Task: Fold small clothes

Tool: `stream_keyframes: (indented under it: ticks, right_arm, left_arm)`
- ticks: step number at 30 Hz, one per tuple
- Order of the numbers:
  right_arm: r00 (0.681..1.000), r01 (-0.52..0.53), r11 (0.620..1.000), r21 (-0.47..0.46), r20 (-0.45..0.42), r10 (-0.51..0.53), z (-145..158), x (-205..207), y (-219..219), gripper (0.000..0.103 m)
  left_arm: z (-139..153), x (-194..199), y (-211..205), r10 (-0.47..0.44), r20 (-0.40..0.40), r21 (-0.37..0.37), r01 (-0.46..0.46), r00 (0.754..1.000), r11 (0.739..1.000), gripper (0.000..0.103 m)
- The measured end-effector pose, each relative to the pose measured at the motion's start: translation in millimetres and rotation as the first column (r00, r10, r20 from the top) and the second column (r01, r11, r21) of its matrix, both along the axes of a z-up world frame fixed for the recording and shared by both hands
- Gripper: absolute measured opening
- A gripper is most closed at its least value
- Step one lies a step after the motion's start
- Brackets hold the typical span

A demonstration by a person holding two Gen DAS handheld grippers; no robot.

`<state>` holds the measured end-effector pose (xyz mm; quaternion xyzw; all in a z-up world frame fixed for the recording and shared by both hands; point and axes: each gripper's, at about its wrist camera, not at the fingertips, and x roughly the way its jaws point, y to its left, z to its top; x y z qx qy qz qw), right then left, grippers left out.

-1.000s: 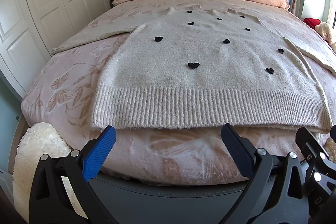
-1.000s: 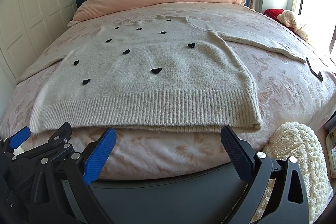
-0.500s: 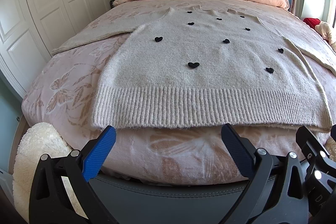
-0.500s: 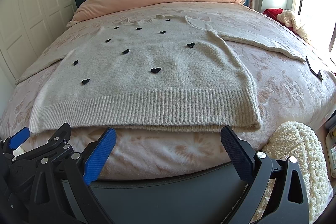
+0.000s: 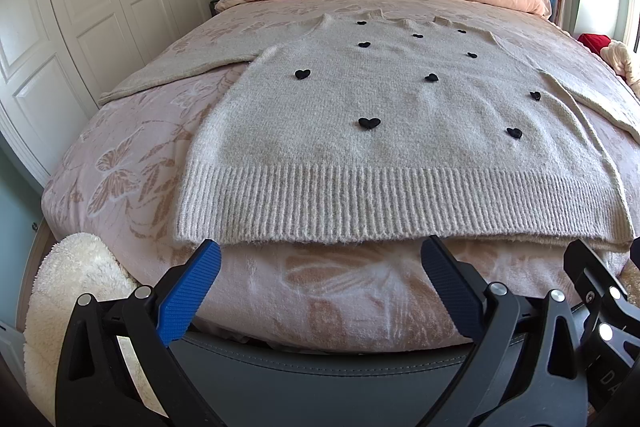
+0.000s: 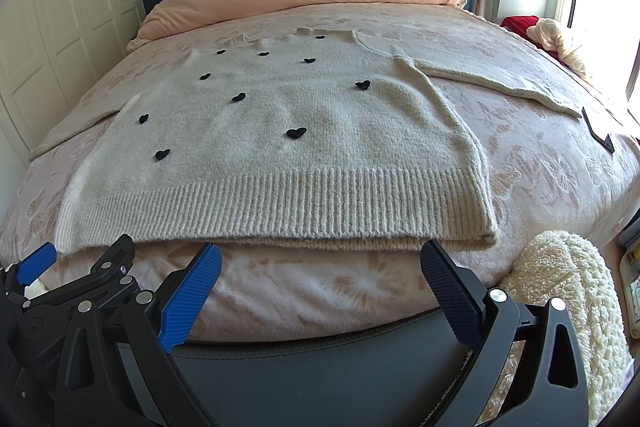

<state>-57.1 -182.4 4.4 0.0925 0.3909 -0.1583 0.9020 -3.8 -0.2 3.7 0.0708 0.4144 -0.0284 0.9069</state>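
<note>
**Sweater laid flat, no fold started, both tools spread and empty**

Left wrist view: left tool spread wide, pinching nothing, hovering at the foot of the bed, just short of the ribbed hem. Sweater, cream with black hearts, lies flat front-up on the bed; hem at 6 o'clock, neckline at 12. Left sleeve stretches out toward 10 o'clock. Part of the right tool's frame shows at 4 o'clock.

Right wrist view: right tool also spread, empty, just below the hem. Sweater unfolded; right sleeve runs toward 2 o'clock. Fluffy white rug at 4 o'clock, off the bed.

Step in hand, judged: pre-grasp, before the first fold. Next move likely calls for reaching to a sleeve or hem corner, closing on the knit only, not the bedcover beneath, then carrying it across the body.
</note>
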Motion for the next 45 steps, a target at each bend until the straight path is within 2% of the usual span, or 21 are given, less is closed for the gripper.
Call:
stream_keyframes:
  ticks: [45]
  right_arm:
    - [1.000,0.003,1.000,0.004,-0.004,-0.003,-2.8,-1.2,-3.0,0.098]
  left_arm:
    - [-1.7,-0.5,0.6,0.000,0.000,0.003,0.000,1.000,1.000,0.097]
